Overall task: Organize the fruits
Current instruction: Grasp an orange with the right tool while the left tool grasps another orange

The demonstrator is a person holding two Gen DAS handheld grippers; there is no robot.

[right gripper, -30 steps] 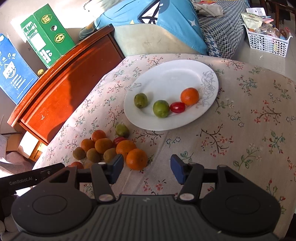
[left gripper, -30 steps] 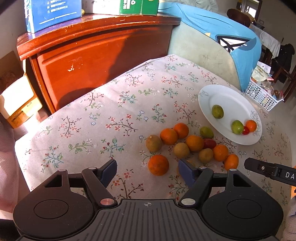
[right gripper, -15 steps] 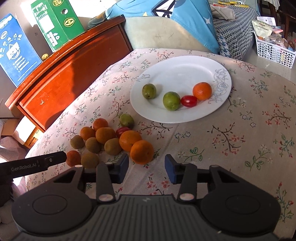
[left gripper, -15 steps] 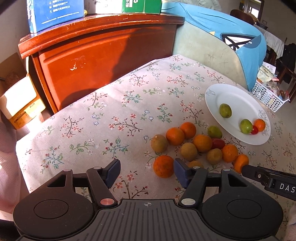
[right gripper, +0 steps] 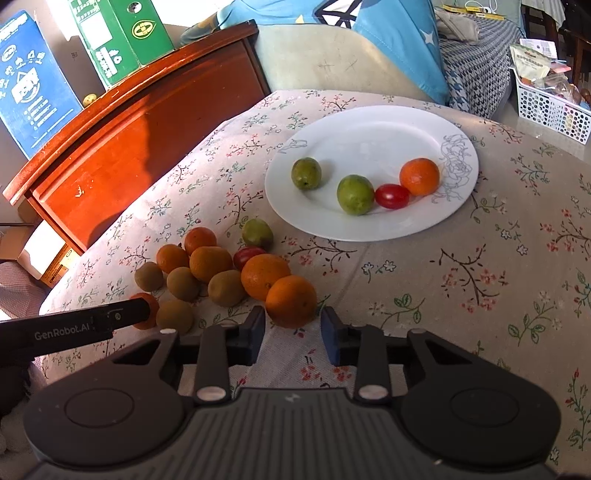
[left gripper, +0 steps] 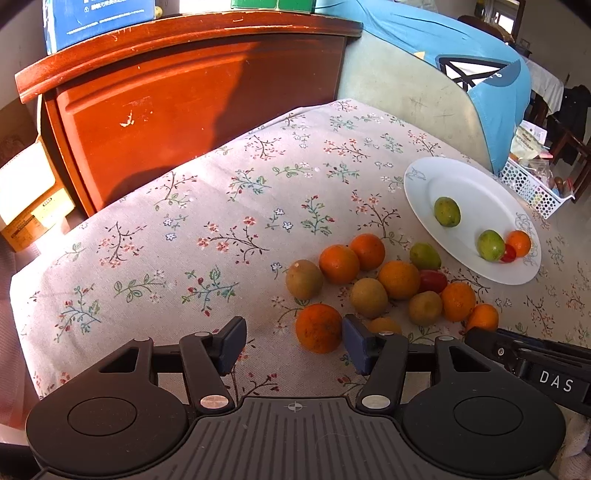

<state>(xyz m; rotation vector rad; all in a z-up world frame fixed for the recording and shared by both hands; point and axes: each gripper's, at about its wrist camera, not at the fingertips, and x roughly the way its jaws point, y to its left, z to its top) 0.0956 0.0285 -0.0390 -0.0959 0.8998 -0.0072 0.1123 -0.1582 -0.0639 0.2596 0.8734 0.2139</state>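
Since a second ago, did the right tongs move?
Yes. The right tongs came closer to the nearest orange in the pile, jaws closing around it.

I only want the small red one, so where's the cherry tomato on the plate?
In the right wrist view, the cherry tomato lies on the plate, between a green fruit and an orange.

Left wrist view: right gripper's (left gripper: 532,360) fingertips aren't visible, only its dark arm w/ "DAS", the rest of the lettering cut off at the frame edge. One orange (left gripper: 384,325) sits half behind the left gripper's pad. Blue box (left gripper: 99,18) and green box (left gripper: 273,3) are cropped at the top, print too small to read. Right wrist view: an orange fruit (right gripper: 147,308) is mostly hidden behind the left gripper's arm (right gripper: 74,330). White basket (right gripper: 550,107) holds packets, probably snacks; blurred, cut by the edge.
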